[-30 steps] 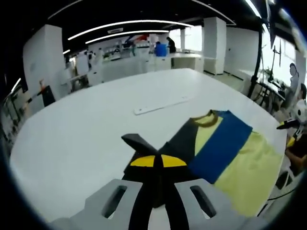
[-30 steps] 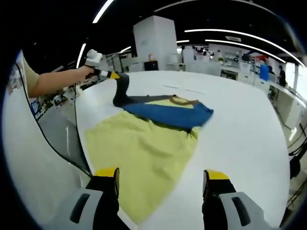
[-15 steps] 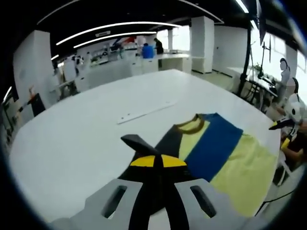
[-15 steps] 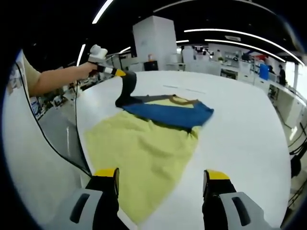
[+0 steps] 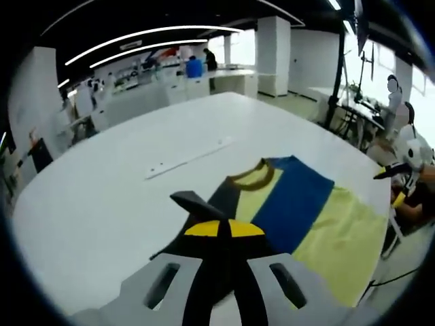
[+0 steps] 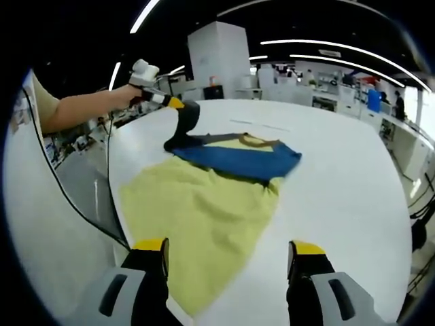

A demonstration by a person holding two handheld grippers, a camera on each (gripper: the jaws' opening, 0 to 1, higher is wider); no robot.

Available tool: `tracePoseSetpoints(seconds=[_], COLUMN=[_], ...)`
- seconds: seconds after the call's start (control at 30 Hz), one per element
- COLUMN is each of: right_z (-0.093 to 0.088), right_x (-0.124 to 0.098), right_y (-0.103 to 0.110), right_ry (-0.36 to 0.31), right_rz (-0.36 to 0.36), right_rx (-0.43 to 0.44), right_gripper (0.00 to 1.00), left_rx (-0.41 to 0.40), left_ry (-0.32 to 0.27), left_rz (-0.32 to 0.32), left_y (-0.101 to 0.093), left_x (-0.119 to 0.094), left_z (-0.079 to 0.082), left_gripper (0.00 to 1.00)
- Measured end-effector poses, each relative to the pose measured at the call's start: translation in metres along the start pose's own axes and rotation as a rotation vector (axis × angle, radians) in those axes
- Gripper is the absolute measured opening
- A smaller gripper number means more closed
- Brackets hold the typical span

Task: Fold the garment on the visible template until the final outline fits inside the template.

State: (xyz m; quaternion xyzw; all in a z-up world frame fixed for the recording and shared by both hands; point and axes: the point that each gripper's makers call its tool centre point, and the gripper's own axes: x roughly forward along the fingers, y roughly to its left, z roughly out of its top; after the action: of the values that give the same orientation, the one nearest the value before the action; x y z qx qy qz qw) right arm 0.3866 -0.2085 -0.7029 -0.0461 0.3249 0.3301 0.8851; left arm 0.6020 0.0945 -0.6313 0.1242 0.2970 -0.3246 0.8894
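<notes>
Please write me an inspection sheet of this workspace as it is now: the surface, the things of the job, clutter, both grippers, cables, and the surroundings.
Surface: white table, large, rounded edge.
Job's things: garment, yellow body, blue band, dark sleeve, lying mostly flat; its dark sleeve is lifted off the table. No template outline can be made out.
Clutter: a long white strip lies on the table beyond the collar.
Grippers: left gripper shut on the dark sleeve; right gripper open, above the yellow hem, holding nothing.
Cables: a thin black cable hangs beside the table edge.
Surroundings: open lab hall, white pillars, benches, ceiling light strips, people far off.
</notes>
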Motion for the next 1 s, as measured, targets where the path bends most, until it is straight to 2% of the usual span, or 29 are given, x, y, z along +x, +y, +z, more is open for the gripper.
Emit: tracePoseSetpoints(seconds=[0.07,0.13,0.33,1.0], right_z=[0.000,-0.001,-0.005,-0.014], right_x=[-0.001,-0.003,-0.003,-0.008], right_y=[0.000,-0.001,0.003,0.007], right_ry=[0.001,0.000,0.003,0.006], right_rz=[-0.002,-0.003,-0.001,0.003], right_rx=[-0.001,0.002,0.006,0.017], right_gripper=[0.69,0.69,0.69,0.69], left_rx=[0.009,0.028,0.049,0.097], left_ry=[0.004,0.012,0.017,0.021], left_rz=[-0.010,-0.038,-0.069,-0.129], left_y=[-0.004,-0.018,-0.033,-0.068], left_x=[0.002,0.010,0.017,0.039], left_z=[0.001,0.005,0.011,0.034], left_gripper=[0.00,0.00,0.00,0.00])
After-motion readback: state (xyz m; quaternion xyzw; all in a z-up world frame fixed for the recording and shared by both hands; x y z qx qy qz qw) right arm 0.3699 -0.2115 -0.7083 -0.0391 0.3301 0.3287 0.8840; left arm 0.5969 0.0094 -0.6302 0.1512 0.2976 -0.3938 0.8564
